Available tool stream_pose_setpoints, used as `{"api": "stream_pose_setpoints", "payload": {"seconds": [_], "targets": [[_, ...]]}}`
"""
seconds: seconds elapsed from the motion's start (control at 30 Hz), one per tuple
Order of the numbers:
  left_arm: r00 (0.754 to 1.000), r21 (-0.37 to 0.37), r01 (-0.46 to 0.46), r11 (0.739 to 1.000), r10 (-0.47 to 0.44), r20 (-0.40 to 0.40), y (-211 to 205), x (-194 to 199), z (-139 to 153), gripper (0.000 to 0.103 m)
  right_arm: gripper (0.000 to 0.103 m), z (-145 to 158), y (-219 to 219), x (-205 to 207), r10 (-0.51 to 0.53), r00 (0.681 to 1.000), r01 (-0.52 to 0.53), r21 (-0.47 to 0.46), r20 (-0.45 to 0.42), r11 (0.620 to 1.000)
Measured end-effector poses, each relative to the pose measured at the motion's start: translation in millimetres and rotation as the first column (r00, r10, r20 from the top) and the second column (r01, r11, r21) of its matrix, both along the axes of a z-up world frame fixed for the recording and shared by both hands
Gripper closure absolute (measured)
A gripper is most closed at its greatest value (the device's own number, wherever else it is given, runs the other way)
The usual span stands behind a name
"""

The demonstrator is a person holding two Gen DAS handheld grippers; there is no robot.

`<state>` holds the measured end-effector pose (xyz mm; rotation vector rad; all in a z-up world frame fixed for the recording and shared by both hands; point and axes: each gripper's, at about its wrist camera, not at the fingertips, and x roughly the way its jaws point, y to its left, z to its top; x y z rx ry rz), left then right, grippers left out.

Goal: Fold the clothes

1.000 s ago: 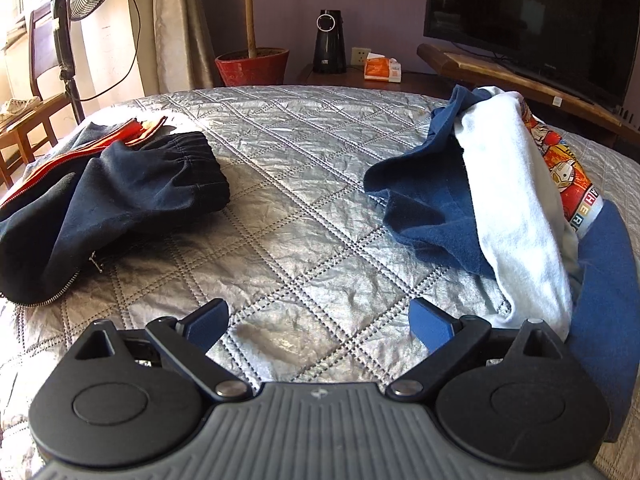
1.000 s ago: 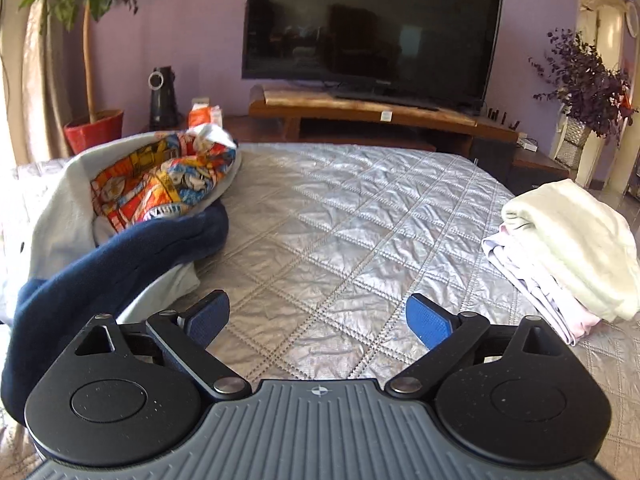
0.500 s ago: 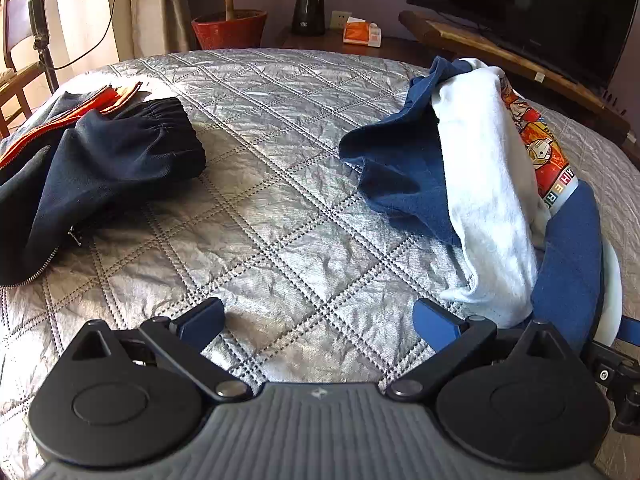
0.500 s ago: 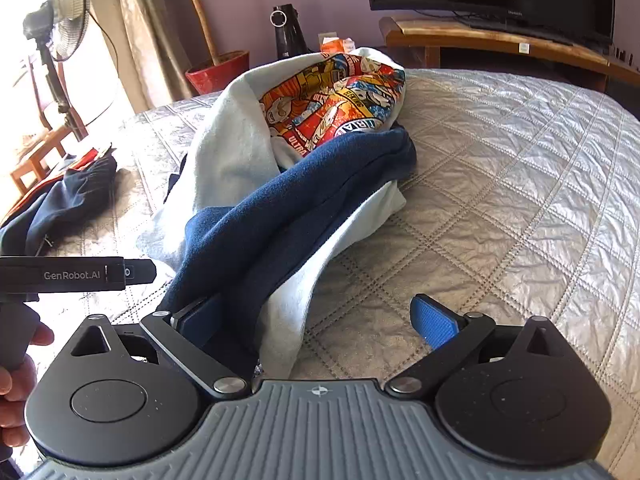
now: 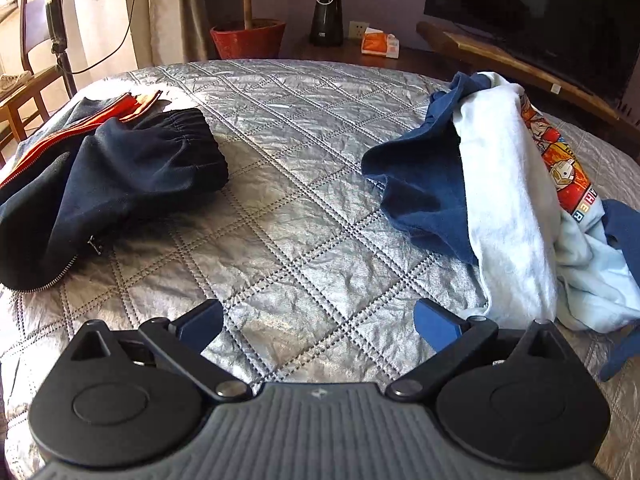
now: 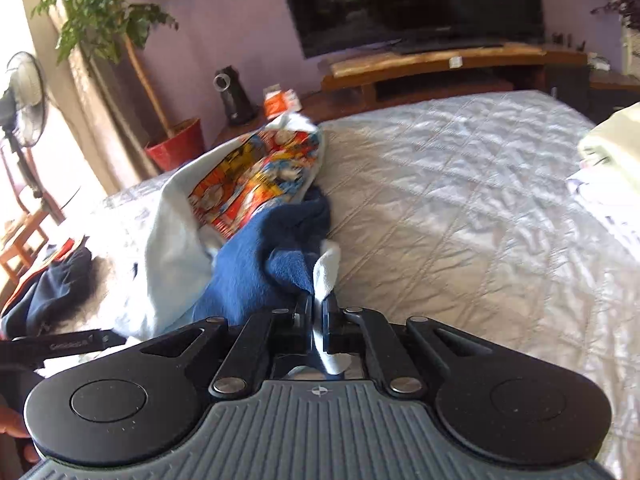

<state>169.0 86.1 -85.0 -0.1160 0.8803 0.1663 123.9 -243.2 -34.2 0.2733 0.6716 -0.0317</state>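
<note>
- Right tool [image 6: 318,312]: jaws closed on a pale-blue edge of the crumpled shirt [image 6: 256,184]; shirt heaped on the quilted bed [image 6: 460,208], navy sleeves and comic print showing
- Left tool [image 5: 318,322]: jaws spread wide, holding nothing, over bare quilt; shirt [image 5: 508,200] just right of it
- Dark jacket [image 5: 120,176]: far left on bed
- Folded pile [image 6: 612,160]: right edge of bed

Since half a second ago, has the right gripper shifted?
Yes. The right gripper swung rightward: the TV stand sits nearer centre now, and its jaws have closed on the light blue shirt.
</note>
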Motion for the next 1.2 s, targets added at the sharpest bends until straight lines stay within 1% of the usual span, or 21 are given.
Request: {"api": "stream_pose_setpoints", "payload": {"seconds": [0.03,0.1,0.13,0.17,0.2,0.27,0.3,0.33,0.4,0.43,0.5,0.6,0.67,0.7,0.73,0.77,0.83,0.9,1.0,1.1,1.2], "targets": [[1.000,0.000,-0.013,1.000,0.013,0.007,2.6,-0.3,1.2,0.002,0.096,3.1,-15.9,-0.9,-0.081,0.997,0.081,-0.023,-0.001,0.996],[0.999,0.004,-0.038,0.999,0.038,0.021,5.9,-0.5,3.6,0.002,0.096,10.2,-25.3,-5.8,-0.176,0.983,0.183,-0.202,0.052,0.962],[0.998,0.006,-0.051,0.999,0.050,0.028,7.3,-0.5,4.8,0.002,0.088,13.8,-28.1,-8.5,-0.213,0.973,0.229,-0.299,0.088,0.926],[0.997,0.009,-0.063,0.998,0.062,0.035,8.7,-0.5,6.0,0.002,0.084,18.6,-29.3,-12.5,-0.240,0.962,0.270,-0.342,0.128,0.900],[0.996,0.011,-0.075,0.997,0.075,0.042,10.1,-0.5,7.2,0.002,0.078,24.2,-27.5,-16.2,-0.236,0.958,0.280,-0.338,0.165,0.898],[0.994,0.016,-0.100,0.995,0.099,0.056,13.0,-0.5,9.6,0.002,0.052,28.9,-12.7,-16.2,-0.100,0.977,0.152,-0.290,0.186,0.945],[0.992,0.018,-0.112,0.994,0.111,0.064,14.4,-0.5,10.8,0.002,0.031,26.5,5.8,-10.8,0.024,0.988,0.023,-0.300,0.152,0.954],[0.990,0.020,-0.124,0.992,0.123,0.071,15.8,-0.5,12.0,0.002,0.026,22.5,28.6,-3.3,0.168,0.981,-0.129,-0.317,0.098,0.940],[0.987,0.018,-0.146,0.989,0.144,0.072,19.7,-0.3,12.1,0.002,0.030,11.3,74.3,3.4,0.363,0.931,-0.325,-0.358,0.041,0.875],[0.985,0.016,-0.156,0.988,0.155,0.070,22.5,-0.2,11.8,0.002,0.030,5.6,93.2,7.1,0.428,0.904,-0.397,-0.352,0.014,0.848],[0.982,0.012,-0.177,0.984,0.176,0.066,28.1,-0.1,11.3,0.002,0.029,-6.2,125.3,20.7,0.503,0.862,-0.499,-0.292,-0.070,0.816],[0.976,0.005,-0.208,0.978,0.207,0.060,36.6,0.1,10.4,0.002,0.029,-24.2,156.7,26.8,0.545,0.832,-0.548,-0.309,-0.103,0.778],[0.973,-0.003,-0.225,0.974,0.224,0.055,41.7,0.3,9.6,0.002,0.031,-31.8,167.0,34.0,0.550,0.827,-0.555,-0.327,-0.116,0.765],[0.972,-0.010,-0.229,0.973,0.229,0.050,43.7,0.5,8.7,0.002,0.061,-34.0,168.4,38.7,0.546,0.829,-0.552,-0.331,-0.121,0.765],[0.972,-0.012,-0.230,0.973,0.230,0.048,44.5,0.7,8.3,0.002,0.094,-33.2,166.1,44.4,0.530,0.839,-0.538,-0.316,-0.120,0.781],[0.972,-0.010,-0.229,0.973,0.229,0.047,44.5,0.9,8.2,0.002,0.098,-28.7,160.8,49.7,0.510,0.854,-0.518,-0.284,-0.106,0.807],[0.974,-0.005,-0.221,0.975,0.221,0.051,42.5,1.2,8.6,0.002,0.097,-8.1,139.7,58.1,0.458,0.889,-0.451,-0.207,-0.018,0.868],[0.976,-0.002,-0.214,0.977,0.214,0.051,40.4,2.1,8.5,0.002,0.097,14.6,117.1,62.7,0.389,0.919,-0.375,-0.158,0.068,0.914],[0.977,-0.007,-0.210,0.978,0.210,0.047,39.1,2.6,7.9,0.002,0.101,46.2,70.0,69.7,0.243,0.954,-0.244,-0.016,0.177,0.970],[0.976,-0.009,-0.214,0.977,0.214,0.050,39.7,2.5,8.0,0.002,0.101,68.7,24.1,73.5,0.125,0.965,-0.154,0.115,0.229,0.981],[0.973,-0.011,-0.225,0.974,0.225,0.053,40.8,2.3,8.5,0.002,0.101,79.9,8.0,70.1,0.110,0.964,-0.145,0.136,0.241,0.980]]}}
